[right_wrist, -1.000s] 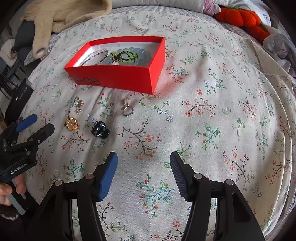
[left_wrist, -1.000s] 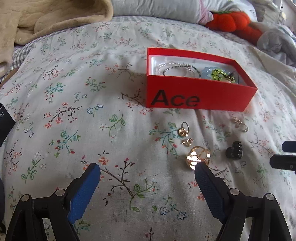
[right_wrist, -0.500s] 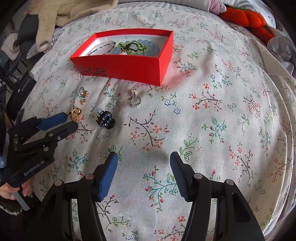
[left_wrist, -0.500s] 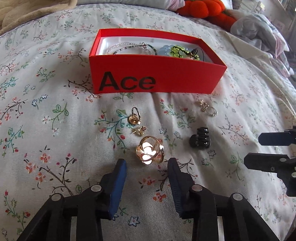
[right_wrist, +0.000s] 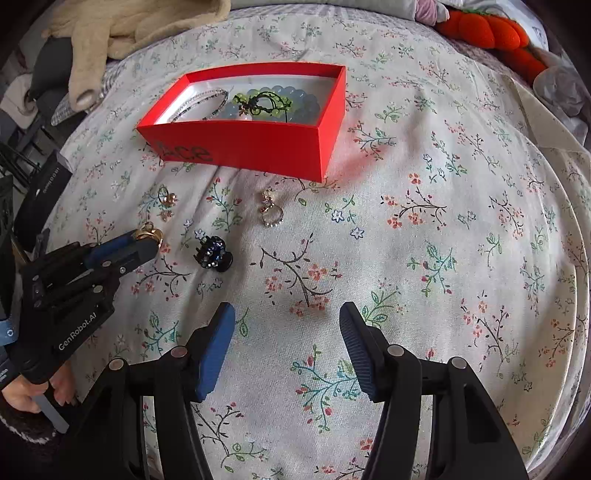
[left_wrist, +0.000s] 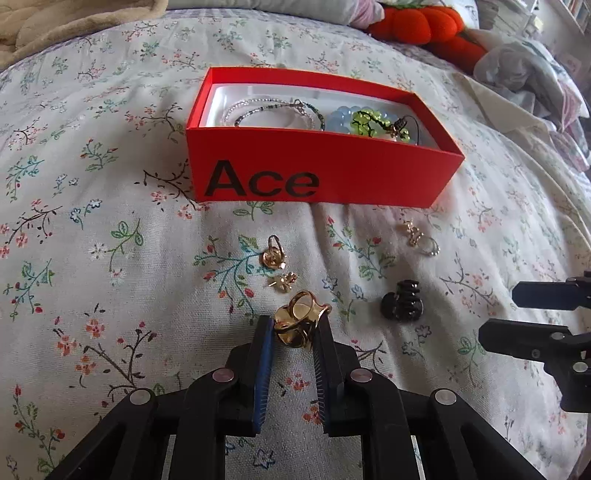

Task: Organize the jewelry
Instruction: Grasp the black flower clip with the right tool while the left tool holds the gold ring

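Note:
A red "Ace" box sits on the floral bedspread and holds bead bracelets. In front of it lie two small gold earrings, a silver ring with charm and a black hair claw. My left gripper is shut on a chunky gold ring, low over the bedspread. The right wrist view shows the box, the claw, the silver ring and the left gripper holding the gold ring. My right gripper is open and empty, hovering over bare bedspread.
An orange plush pumpkin and crumpled bedding lie at the far right. A beige blanket is piled at the far left. A dark device lies at the bed's left edge.
My left gripper moved forward and closed on the chunky gold ring, which now sits tilted between the pads. The right gripper stayed open and shifted only slightly.

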{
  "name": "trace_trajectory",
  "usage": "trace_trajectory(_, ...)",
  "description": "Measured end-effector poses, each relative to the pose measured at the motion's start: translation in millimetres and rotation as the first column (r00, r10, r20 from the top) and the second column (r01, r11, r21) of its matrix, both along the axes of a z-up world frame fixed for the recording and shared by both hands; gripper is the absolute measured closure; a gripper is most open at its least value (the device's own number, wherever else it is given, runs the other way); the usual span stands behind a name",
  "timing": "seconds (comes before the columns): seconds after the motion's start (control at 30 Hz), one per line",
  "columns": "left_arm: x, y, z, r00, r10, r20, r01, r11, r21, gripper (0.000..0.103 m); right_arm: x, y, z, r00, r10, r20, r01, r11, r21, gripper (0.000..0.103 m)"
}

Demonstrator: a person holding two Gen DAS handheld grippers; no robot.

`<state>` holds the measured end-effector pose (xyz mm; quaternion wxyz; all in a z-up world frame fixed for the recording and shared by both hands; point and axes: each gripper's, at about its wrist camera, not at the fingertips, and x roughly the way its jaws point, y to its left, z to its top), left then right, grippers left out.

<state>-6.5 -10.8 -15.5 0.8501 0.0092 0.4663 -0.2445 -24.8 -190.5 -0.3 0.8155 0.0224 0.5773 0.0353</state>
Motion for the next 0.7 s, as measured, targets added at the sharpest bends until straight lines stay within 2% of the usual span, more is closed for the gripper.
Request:
trace_trajectory(0.2,-1.0,9.4,11.8,0.999,0.034,-0.002,-0.034,0.999,0.017,0.088,7.5,7.5,-4.8,1.000,-0.019,-0.015,0.020,0.999,0.032,0.041)
trace_trajectory(0.5,10.9,41.1,3.2,0.977,0.190,-0.091,-0.184,0.980,0.079,0.088,25.7,17.7,-10.3,0.995,-0.066,-0.070,0.077,0.985,0.156,0.041)
trace_trajectory(0.63,13.0,46.5,2.6,0.973,0.207,-0.101,-0.200,0.976,0.082,0.088,33.2,30.0,-12.5,0.996,-0.066,-0.059,0.073,0.989,0.128,0.044)
trace_trajectory(0.7,13.1,47.2,2.9,0.973,0.209,-0.102,-0.201,0.976,0.083,0.088,37.4,36.0,-14.2,0.996,-0.064,-0.054,0.070,0.991,0.115,0.050)
